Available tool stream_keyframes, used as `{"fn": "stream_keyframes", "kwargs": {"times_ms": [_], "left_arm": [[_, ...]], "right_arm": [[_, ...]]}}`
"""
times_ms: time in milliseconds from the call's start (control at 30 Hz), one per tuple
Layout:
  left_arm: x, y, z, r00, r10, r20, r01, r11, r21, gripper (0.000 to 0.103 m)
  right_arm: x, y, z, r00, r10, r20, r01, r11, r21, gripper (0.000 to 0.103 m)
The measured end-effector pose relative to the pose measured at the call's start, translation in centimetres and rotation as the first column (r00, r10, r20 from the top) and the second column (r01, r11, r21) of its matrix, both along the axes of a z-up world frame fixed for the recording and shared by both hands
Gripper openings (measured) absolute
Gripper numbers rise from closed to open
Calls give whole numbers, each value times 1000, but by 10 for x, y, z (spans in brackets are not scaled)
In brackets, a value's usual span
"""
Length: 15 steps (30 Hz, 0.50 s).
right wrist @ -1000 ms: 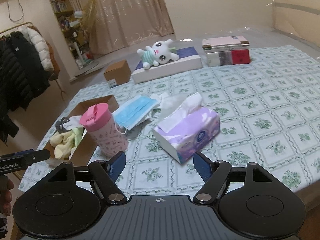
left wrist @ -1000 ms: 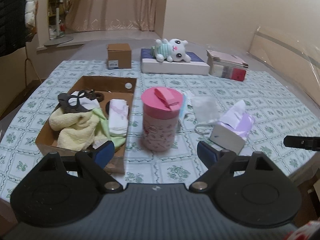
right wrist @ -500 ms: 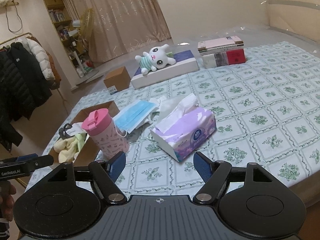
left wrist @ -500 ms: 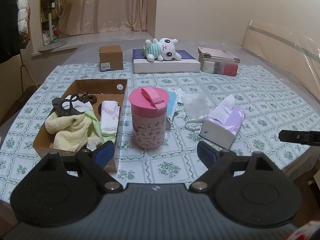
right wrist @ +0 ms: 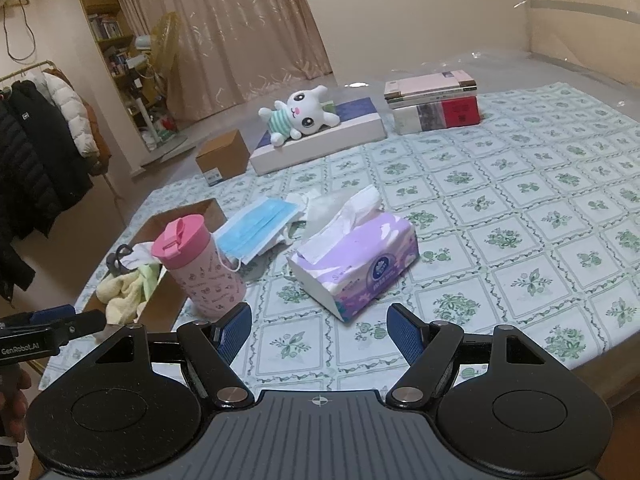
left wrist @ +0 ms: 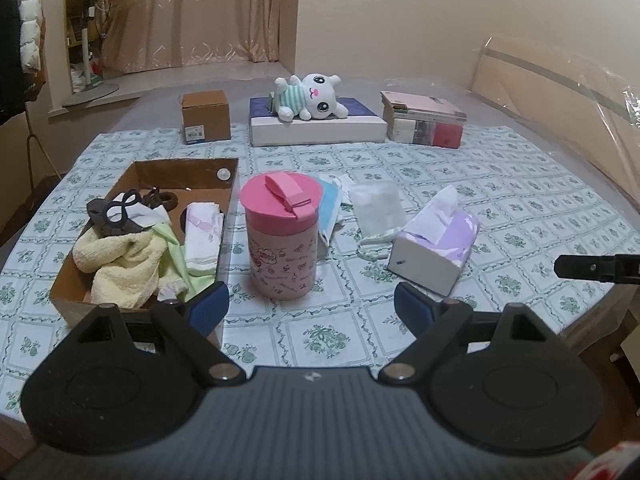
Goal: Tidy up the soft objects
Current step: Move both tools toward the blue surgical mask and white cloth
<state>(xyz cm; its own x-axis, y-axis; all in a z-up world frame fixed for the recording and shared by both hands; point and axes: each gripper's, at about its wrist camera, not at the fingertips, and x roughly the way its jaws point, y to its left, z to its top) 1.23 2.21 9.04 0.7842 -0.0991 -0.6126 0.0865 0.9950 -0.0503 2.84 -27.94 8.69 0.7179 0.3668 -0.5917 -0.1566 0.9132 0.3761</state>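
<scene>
Holding both tongs, left (left wrist: 311,305) and right (right wrist: 319,327), open and empty: towels (left wrist: 120,264) boxed (left wrist: 144,172) ahead-left; mask (right wrist: 256,228), tissues (right wrist: 360,264), plush toy (right wrist: 300,116) remain ahead, I judge.

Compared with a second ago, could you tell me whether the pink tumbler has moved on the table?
No. The pink tumbler stands beside the cardboard box, in front of the blue mask, as before; only the camera view shifted.

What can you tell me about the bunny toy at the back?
The bunny toy is a soft white plush with big dark eyes, pink cheeks and a green-and-white striped shirt. It lies on its side on top of a flat white box with a dark blue lid, head towards the stack of books. Nothing else touches it, and both grippers are far from it.
</scene>
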Motion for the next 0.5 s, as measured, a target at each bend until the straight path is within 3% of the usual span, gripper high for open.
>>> {"fn": "stream_keyframes", "kwargs": {"times_ms": [267, 500], "left_arm": [[10, 2, 13, 998, -54, 31, 54, 998, -15, 88], [48, 5, 30, 990, -143, 20, 142, 989, 51, 88]], "right_arm": [[15, -1, 1, 1000, 6, -14, -7, 1000, -15, 74], [57, 2, -1, 998, 50, -36, -50, 999, 1, 74]]}}
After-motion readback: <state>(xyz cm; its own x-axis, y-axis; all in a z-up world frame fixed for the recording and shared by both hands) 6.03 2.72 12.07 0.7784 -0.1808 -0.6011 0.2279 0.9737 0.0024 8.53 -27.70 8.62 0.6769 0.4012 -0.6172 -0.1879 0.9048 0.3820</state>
